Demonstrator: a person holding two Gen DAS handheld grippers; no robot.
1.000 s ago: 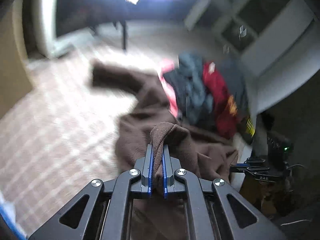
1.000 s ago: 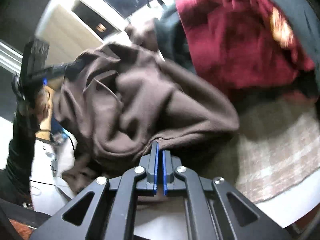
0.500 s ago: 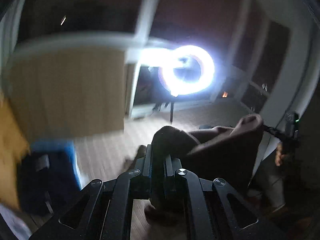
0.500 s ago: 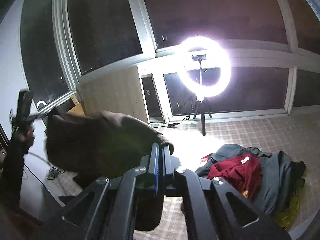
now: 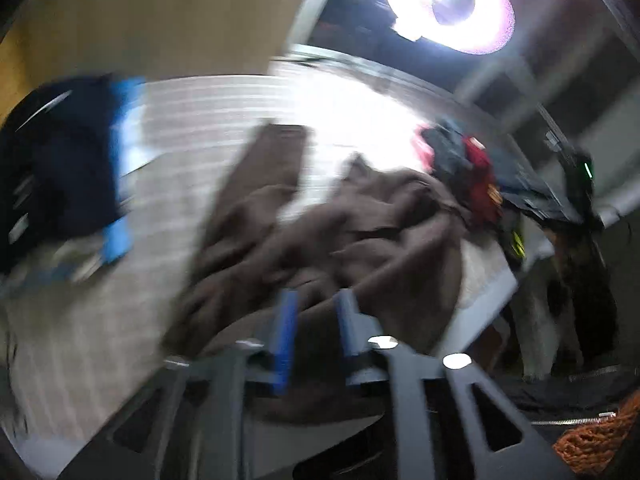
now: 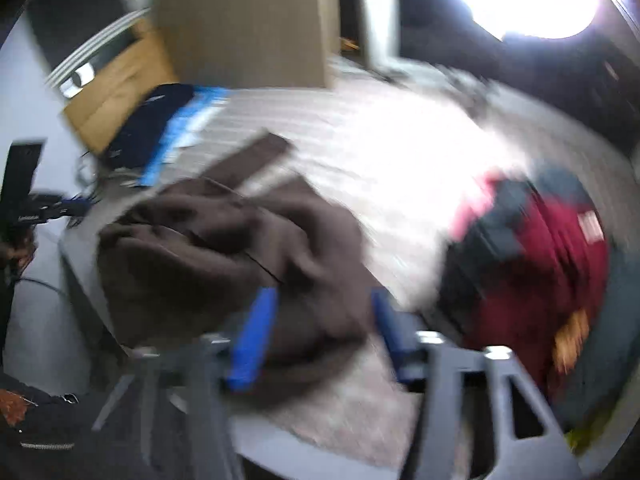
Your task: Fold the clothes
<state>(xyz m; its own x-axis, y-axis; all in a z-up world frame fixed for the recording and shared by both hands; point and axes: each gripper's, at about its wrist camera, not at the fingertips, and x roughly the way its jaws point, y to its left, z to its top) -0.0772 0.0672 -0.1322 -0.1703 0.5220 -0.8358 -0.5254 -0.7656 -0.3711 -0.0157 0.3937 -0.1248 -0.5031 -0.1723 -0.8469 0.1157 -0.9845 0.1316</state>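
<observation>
- half a second ago both claws pinched the brown garment [image 5: 360,232] and held it up in the air between them; now it lies in a rumpled heap on the checked bed cover [image 5: 208,128], with one long strip, a sleeve or leg, stretched out flat toward the far side.
- the left gripper [image 5: 314,336] now has its blue-lined fingers parted with a clear gap and no cloth pinched between them; the fabric only shows beyond the gap.
- the right gripper [image 6: 320,336] is spread wider, its fingers straddling the near lump of the brown garment [image 6: 224,248] without closing on it.
- my reading: the garment has been flung out and let go, a spreading move that comes ahead of any fold. it is not flat, so it likely needs smoothing or re-gripping.
- both views are heavily smeared, so the hands are moving fast. both claws point downward over the near edge of the bed, the left one tilted.
- the pile of other clothes [image 6: 552,264], red and dark, sits apart to the right on the same cover.
</observation>
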